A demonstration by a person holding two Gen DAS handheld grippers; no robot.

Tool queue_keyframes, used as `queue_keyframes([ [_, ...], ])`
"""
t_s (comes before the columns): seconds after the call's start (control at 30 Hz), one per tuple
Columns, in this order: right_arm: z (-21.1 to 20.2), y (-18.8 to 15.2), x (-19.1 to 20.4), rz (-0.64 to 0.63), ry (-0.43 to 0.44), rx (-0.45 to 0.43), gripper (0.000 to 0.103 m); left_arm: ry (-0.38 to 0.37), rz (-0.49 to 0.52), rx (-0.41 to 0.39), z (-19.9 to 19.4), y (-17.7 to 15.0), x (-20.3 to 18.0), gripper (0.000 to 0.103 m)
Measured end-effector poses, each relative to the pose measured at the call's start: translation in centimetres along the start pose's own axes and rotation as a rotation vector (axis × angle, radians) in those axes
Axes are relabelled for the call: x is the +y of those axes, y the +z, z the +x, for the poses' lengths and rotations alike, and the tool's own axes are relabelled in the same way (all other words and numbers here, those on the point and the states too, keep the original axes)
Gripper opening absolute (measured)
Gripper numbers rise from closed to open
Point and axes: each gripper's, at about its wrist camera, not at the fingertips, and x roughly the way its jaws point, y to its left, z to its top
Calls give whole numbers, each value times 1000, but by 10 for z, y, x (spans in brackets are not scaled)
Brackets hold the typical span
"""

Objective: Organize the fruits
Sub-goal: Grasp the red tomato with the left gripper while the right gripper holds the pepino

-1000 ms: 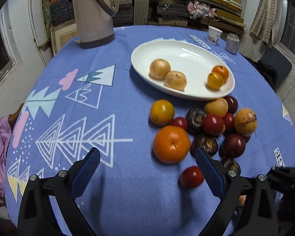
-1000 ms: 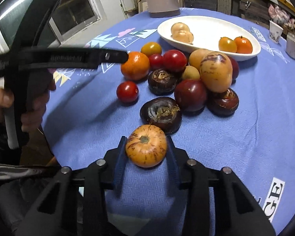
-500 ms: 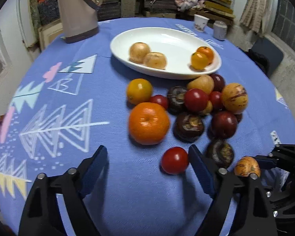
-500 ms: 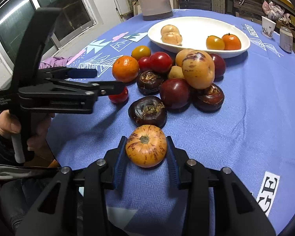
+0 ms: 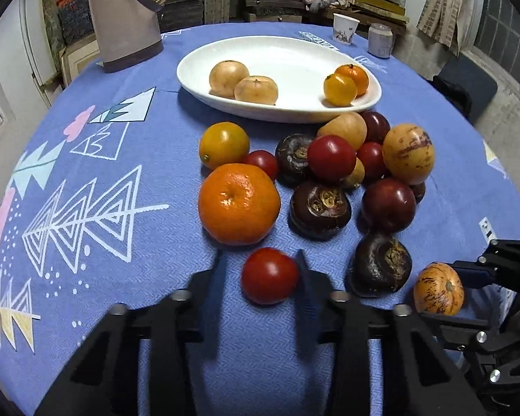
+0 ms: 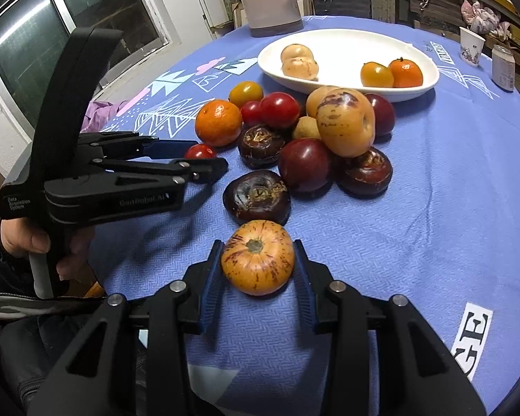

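Note:
My left gripper (image 5: pixel 261 270) is low over the blue cloth, its jaws closing tight on a small red tomato (image 5: pixel 269 275) that sits between the pads. The right wrist view shows the same tomato (image 6: pixel 199 152) between the left gripper's fingertips (image 6: pixel 204 157). My right gripper (image 6: pixel 258 267) is shut on a striped orange fruit (image 6: pixel 257 258) resting on the cloth; that fruit (image 5: pixel 438 293) also shows at the lower right of the left wrist view. A white oval plate (image 5: pixel 294 52) beyond holds two tan fruits and two small orange ones.
A pile of fruit lies between plate and grippers: a big mandarin (image 5: pixel 239 204), dark purple fruits (image 5: pixel 320 208), red ones, a yellow one (image 5: pixel 223 145). A tall jug (image 5: pixel 124 17), a paper cup (image 5: pixel 343 29) and a jar (image 5: pixel 380 40) stand at the far edge. A hand (image 6: pixel 34 242) grips the left handle.
My left gripper came forward and down to the small red tomato, and its wide jaws closed around it. The right gripper kept still with the striped fruit.

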Motion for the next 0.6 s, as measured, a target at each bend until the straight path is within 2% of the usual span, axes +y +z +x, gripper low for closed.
queue_keyframes([
  [0.17, -4, 1, -1, 4, -1, -9, 38, -11, -15, 0, -2, 1, 5, 30],
  [0.6, -37, 12, -20, 20, -69, -92, 38, -3, 10, -80, -36, 10, 3, 30],
])
